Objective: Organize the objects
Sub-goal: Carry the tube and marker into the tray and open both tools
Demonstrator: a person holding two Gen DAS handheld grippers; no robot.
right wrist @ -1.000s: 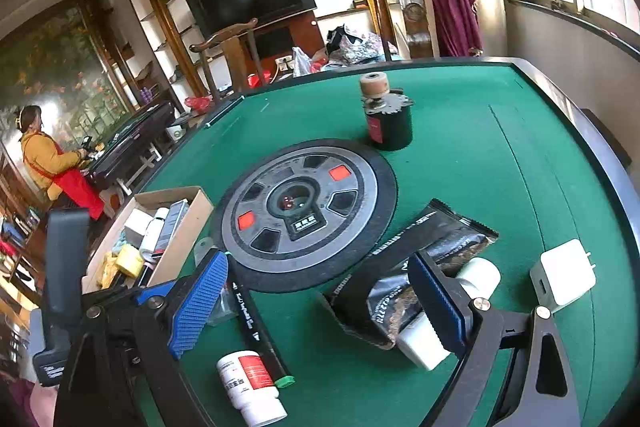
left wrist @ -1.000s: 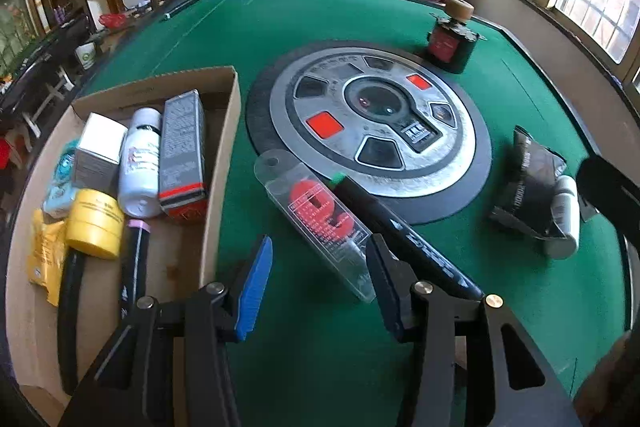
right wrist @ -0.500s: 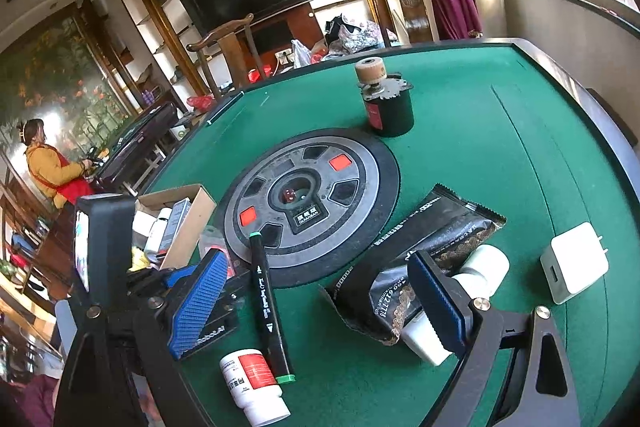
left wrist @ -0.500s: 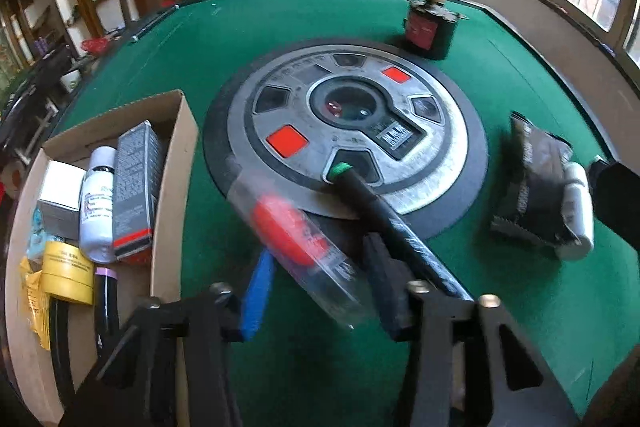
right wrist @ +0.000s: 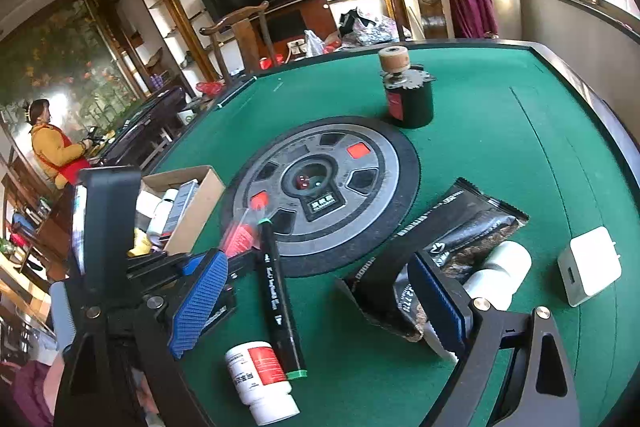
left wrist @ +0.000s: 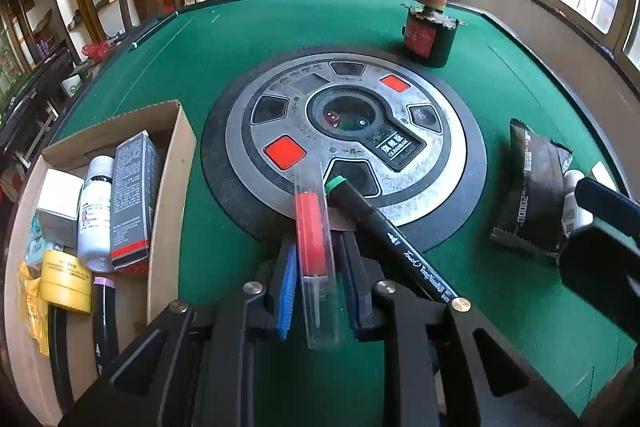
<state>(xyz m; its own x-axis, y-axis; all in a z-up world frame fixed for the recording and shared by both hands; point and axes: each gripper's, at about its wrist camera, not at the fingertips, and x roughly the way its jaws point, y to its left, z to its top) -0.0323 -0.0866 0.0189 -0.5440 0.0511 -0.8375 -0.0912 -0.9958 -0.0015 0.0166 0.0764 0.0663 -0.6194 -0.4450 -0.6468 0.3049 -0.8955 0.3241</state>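
My left gripper [left wrist: 318, 287] is shut on a clear plastic case with a red insert [left wrist: 314, 227], tilted up off the green table edge-on between the pads. A black marker with green caps [left wrist: 384, 239] lies just right of it. The cardboard box [left wrist: 170, 187] at the left holds a white bottle, a grey carton, yellow tape and other items. In the right wrist view my right gripper [right wrist: 320, 303] stands open above the table, with the marker [right wrist: 278, 287] and a white pill bottle [right wrist: 260, 379] below it. The case [right wrist: 240, 231] shows blurred beside the left gripper.
A round grey dial panel [left wrist: 344, 147] fills the table's middle. A black motor with a cork top [left wrist: 428, 27] stands at the back. A black snack packet [right wrist: 452, 239], a white cylinder [right wrist: 500, 271] and a white charger [right wrist: 592, 267] lie at the right. A person stands far left.
The left gripper moved in around the clear case and shut on it. The case has turned from flat to edge-on and tilted up. The right gripper barely moved.
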